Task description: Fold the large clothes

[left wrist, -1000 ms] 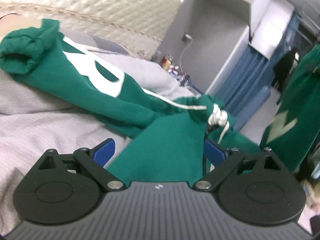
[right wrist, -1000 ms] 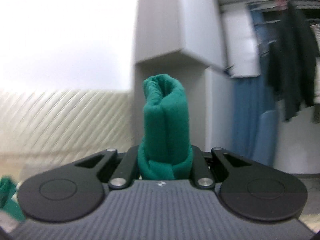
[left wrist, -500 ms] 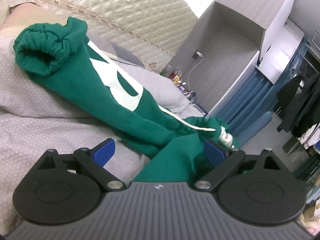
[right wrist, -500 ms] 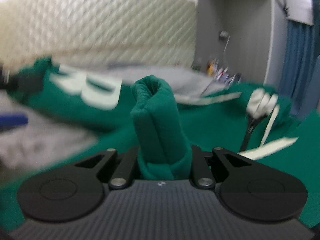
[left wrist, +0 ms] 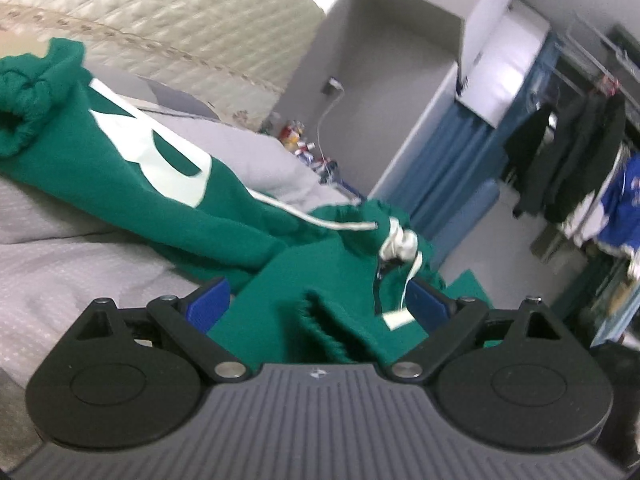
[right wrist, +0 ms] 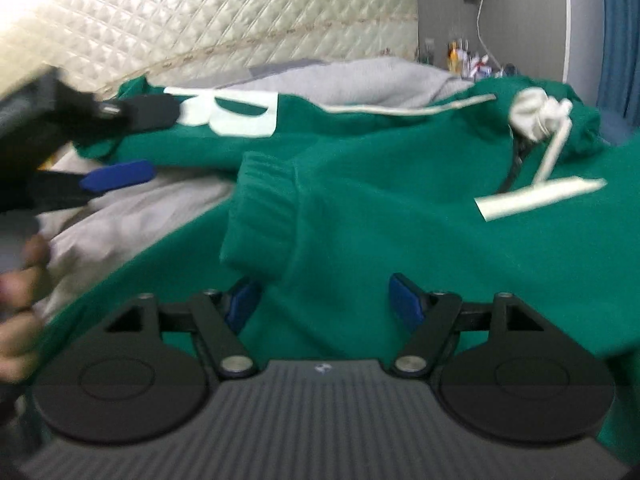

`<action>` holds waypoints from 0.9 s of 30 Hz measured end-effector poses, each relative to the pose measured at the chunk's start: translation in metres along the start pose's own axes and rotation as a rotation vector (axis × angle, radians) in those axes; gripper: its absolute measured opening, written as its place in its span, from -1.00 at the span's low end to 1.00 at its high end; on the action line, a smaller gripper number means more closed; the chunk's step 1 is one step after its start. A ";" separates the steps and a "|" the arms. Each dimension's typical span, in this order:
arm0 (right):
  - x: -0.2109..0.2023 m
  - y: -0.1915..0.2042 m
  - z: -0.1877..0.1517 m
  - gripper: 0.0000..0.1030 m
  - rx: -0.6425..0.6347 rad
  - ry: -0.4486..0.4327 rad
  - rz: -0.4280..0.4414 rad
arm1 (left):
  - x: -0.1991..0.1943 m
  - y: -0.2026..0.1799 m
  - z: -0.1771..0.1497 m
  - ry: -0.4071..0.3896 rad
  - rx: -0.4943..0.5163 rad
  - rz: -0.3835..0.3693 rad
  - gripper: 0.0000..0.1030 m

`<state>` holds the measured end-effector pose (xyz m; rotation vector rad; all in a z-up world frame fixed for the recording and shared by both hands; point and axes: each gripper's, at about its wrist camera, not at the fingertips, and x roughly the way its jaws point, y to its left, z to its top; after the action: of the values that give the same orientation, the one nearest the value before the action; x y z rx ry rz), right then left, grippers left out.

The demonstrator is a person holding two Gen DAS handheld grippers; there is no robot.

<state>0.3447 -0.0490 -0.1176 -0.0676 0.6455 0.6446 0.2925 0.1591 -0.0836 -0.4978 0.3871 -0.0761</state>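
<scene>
Folding is at the point where a sleeve has just been laid across the green hoodie (right wrist: 400, 208), which sprawls over the grey bedspread (left wrist: 60, 264). Next, judge whether the ribbed cuff (right wrist: 260, 204) lies flat on the body panel before regripping. The right gripper (right wrist: 324, 300) has just been opening and stands released, cloth loose between its jaws. The left gripper (left wrist: 320, 300) stands spread wide, clamping nothing. Keep the white drawstring (right wrist: 556, 152) tucked inside.
</scene>
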 end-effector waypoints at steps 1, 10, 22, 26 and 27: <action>-0.011 -0.002 -0.005 0.41 0.002 0.003 0.000 | 0.001 -0.004 -0.002 0.005 0.015 -0.006 0.86; -0.044 -0.044 -0.010 0.40 0.111 -0.107 -0.044 | 0.020 -0.031 -0.025 0.092 0.140 -0.018 0.67; 0.007 -0.076 -0.012 0.05 0.158 -0.087 -0.173 | 0.075 -0.035 -0.061 0.266 0.245 0.137 0.30; 0.026 -0.085 -0.025 -0.04 0.174 0.003 -0.186 | 0.083 -0.030 -0.066 0.290 0.220 0.152 0.32; 0.028 -0.086 -0.027 -0.04 0.176 0.008 -0.184 | 0.084 -0.030 -0.067 0.292 0.218 0.155 0.33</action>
<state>0.3972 -0.1097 -0.1675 0.0342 0.6924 0.4081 0.3453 0.0894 -0.1520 -0.2395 0.6942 -0.0404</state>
